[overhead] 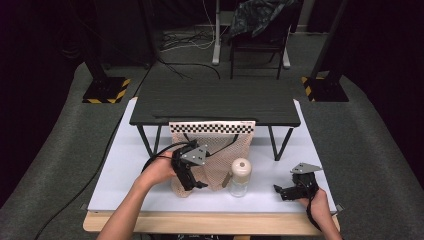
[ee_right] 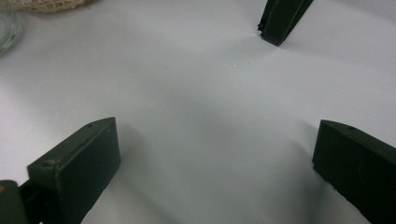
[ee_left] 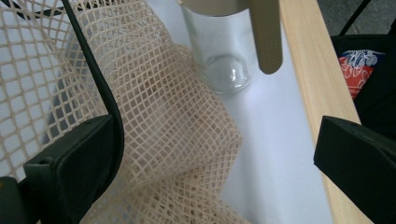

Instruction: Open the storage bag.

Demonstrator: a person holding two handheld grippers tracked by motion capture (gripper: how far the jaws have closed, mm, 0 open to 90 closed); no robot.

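A beige net bag (overhead: 212,152) hangs from the front of a black stand (overhead: 215,102) and spreads onto the white table top (overhead: 125,170). Beside it stands a clear glass bottle (overhead: 239,177) with a beige cap. My left gripper (overhead: 196,183) is open over the bag's lower left part. In the left gripper view the netting (ee_left: 163,121) lies between the wide-apart jaws of the left gripper (ee_left: 212,154), with the bottle (ee_left: 224,60) and its beige strap (ee_left: 267,37) ahead. My right gripper (overhead: 281,192) rests open at the front right, the right gripper (ee_right: 217,151) holding nothing.
A black cord (ee_left: 95,74) runs across the netting. The stand's leg (ee_right: 280,18) rises ahead of the right gripper. The table's wooden front edge (ee_left: 308,93) is close to the bottle. A checkered strip (overhead: 212,127) tops the bag. A chair (overhead: 257,35) stands beyond the table.
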